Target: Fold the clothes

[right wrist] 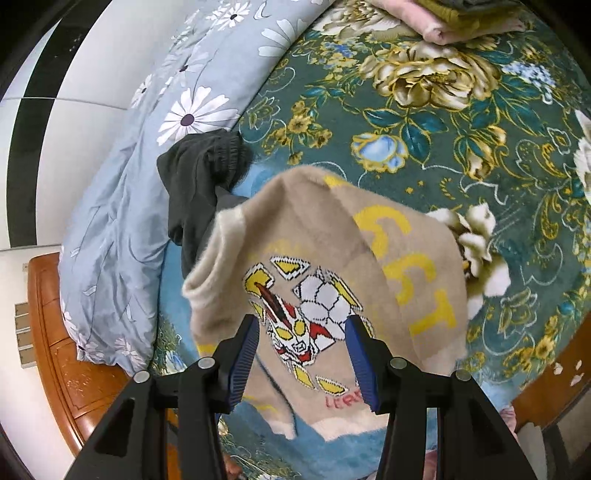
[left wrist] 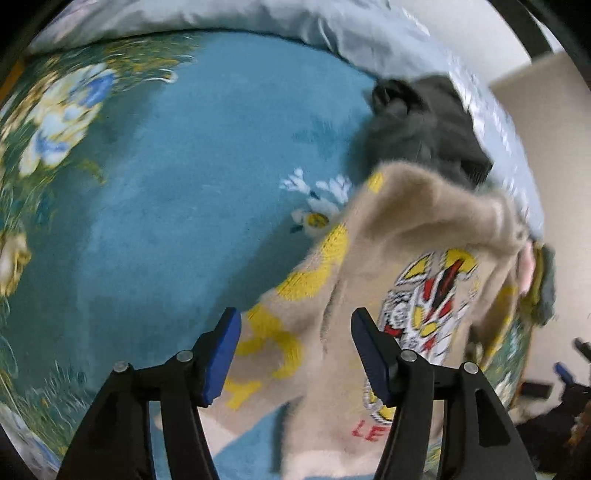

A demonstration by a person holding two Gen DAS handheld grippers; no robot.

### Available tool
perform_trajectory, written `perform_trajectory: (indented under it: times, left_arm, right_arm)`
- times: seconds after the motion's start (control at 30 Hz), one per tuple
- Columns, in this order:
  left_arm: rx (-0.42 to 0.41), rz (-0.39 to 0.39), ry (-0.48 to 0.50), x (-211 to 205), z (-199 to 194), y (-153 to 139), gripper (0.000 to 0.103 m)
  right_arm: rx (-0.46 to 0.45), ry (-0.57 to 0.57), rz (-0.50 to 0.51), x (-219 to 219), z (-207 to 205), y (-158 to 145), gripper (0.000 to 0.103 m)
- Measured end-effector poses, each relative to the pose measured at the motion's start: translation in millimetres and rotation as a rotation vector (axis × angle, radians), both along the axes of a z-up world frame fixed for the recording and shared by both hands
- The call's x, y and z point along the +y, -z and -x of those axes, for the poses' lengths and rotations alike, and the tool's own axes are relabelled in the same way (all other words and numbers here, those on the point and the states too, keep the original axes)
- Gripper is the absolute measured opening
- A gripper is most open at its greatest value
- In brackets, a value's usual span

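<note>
A fluffy beige sweater [left wrist: 417, 254] with yellow letters and a robot picture lies rumpled on the floral blue-green blanket [left wrist: 184, 184]. It also shows in the right wrist view [right wrist: 314, 236]. My left gripper [left wrist: 295, 332] is open and empty, hovering over the sweater's lower edge. My right gripper [right wrist: 303, 339] is open and empty, just above the robot picture. A dark grey garment [left wrist: 417, 129] lies bunched beyond the sweater, also in the right wrist view [right wrist: 199, 173].
A light blue daisy-print quilt [right wrist: 122, 206] is heaped along the blanket's edge. Folded pink and mustard clothes [right wrist: 454, 18] are stacked at the far side. A wooden bed frame [right wrist: 62, 350] borders the near edge. The blanket [right wrist: 461, 110] stretches right.
</note>
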State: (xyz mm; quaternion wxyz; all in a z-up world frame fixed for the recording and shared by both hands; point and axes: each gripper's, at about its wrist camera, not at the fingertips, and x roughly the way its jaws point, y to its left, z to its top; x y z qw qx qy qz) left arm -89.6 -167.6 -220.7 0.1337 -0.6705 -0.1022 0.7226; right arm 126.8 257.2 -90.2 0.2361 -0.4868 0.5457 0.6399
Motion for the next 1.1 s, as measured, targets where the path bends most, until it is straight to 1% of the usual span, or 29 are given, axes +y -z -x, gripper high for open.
perform_trajectory:
  times: [0.03,0.07,0.1,0.13,0.17,0.2,0.23,0.27,0.3,0.33,0.4,0.47,0.53,0.57,0.63,0.7,0.73,0.8,0.87,0.9,0.93,1.0,1.03,1.1]
  left_arm:
    - [-0.014,0.012,0.02,3.2,2.0,5.4,0.061]
    - [-0.028,0.024,0.041,6.5,4.0,10.9,0.047]
    - [-0.033,0.031,0.063,7.1,4.6,14.5,0.037]
    - [-0.038,0.037,0.085,7.4,5.0,17.9,0.023]
    - [-0.043,0.043,0.107,7.7,5.5,21.3,0.013]
    - [-0.048,0.049,0.129,8.0,5.9,24.7,0.012]
    - [-0.038,0.079,0.154,7.8,9.7,25.2,0.01]
    - [-0.027,0.111,0.179,7.6,13.9,25.3,0.005]
    - [-0.016,0.143,0.203,7.4,18.0,25.5,0.003]
    - [0.01,0.2,0.21,4.1,28.0,23.6,0.003]
    - [0.031,0.25,0.179,-4.7,47.6,19.3,0.003]
    - [0.023,0.267,0.141,-13.1,69.3,16.2,0.003]
    - [0.009,0.28,0.119,-15.4,80.0,15.3,0.003]
    - [0.011,0.261,0.099,-17.0,83.0,12.3,0.003]
    - [0.027,0.184,0.039,-14.8,83.3,2.3,0.003]
    - [0.054,0.136,-0.02,-17.5,73.1,-12.3,0.003]
    - [0.053,0.12,-0.059,-17.8,68.0,-16.6,0.004]
    - [0.049,0.09,-0.138,-18.4,57.9,-24.4,0.012]
    - [0.046,0.043,-0.22,-20.8,45.8,-31.6,0.021]
    - [0.047,0.022,-0.265,-24.8,35.8,-37.1,0.022]
    - [0.046,0.013,-0.296,-27.9,26.9,-41.5,0.026]
    - [0.047,0.006,-0.338,-30.1,8.0,-50.8,0.027]
    - [0.05,0.014,-0.347,-30.6,0.8,-54.7,0.027]
    - [0.05,0.059,-0.348,-29.3,-14.1,-65.2,0.028]
  right_arm:
    - [0.0,0.007,-0.002,-2.1,-1.9,-2.3,0.052]
    - [-0.003,0.013,-0.007,-3.3,-3.9,-4.4,0.052]
    - [-0.006,0.017,-0.012,-4.3,-5.9,-6.4,0.052]
    - [-0.01,0.023,-0.02,-4.7,-8.3,-8.2,0.052]
    - [-0.015,0.029,-0.026,-4.7,-11.6,-9.2,0.052]
    - [-0.019,0.035,-0.032,-4.7,-15.1,-10.0,0.052]
    - [-0.025,0.045,-0.031,-4.3,-18.8,-9.1,0.052]
    - [-0.031,0.055,-0.03,-3.9,-22.5,-7.7,0.052]
    - [-0.037,0.066,-0.028,-3.4,-26.3,-6.4,0.052]
    - [-0.043,0.076,-0.026,-2.9,-30.1,-5.0,0.052]
    - [-0.054,0.095,-0.021,-2.4,-37.1,-1.7,0.052]
    - [-0.06,0.108,-0.013,-3.0,-42.5,1.8,0.052]
    - [-0.059,0.112,-0.009,-4.2,-45.3,3.2,0.052]
    - [-0.057,0.11,-0.009,-4.3,-45.8,3.0,0.052]
    - [-0.051,0.096,-0.022,-4.0,-44.6,1.3,0.052]
    - [-0.063,0.066,-0.052,-3.0,-41.2,0.8,0.052]
    - [-0.073,0.047,-0.073,-2.5,-38.5,1.1,0.052]
    - [-0.098,-0.015,-0.111,-4.1,-30.2,8.5,0.057]
    - [-0.13,-0.086,-0.143,-6.9,-20.6,19.8,0.057]
    - [-0.15,-0.128,-0.154,-9.0,-14.9,27.8,0.058]
    - [-0.171,-0.166,-0.168,-10.7,-10.1,35.4,0.058]
    - [-0.232,-0.265,-0.21,-14.8,1.3,56.8,0.058]
    - [-0.256,-0.305,-0.225,-16.3,5.8,66.8,0.058]
    - [-0.285,-0.381,-0.241,-18.4,13.7,89.2,0.058]
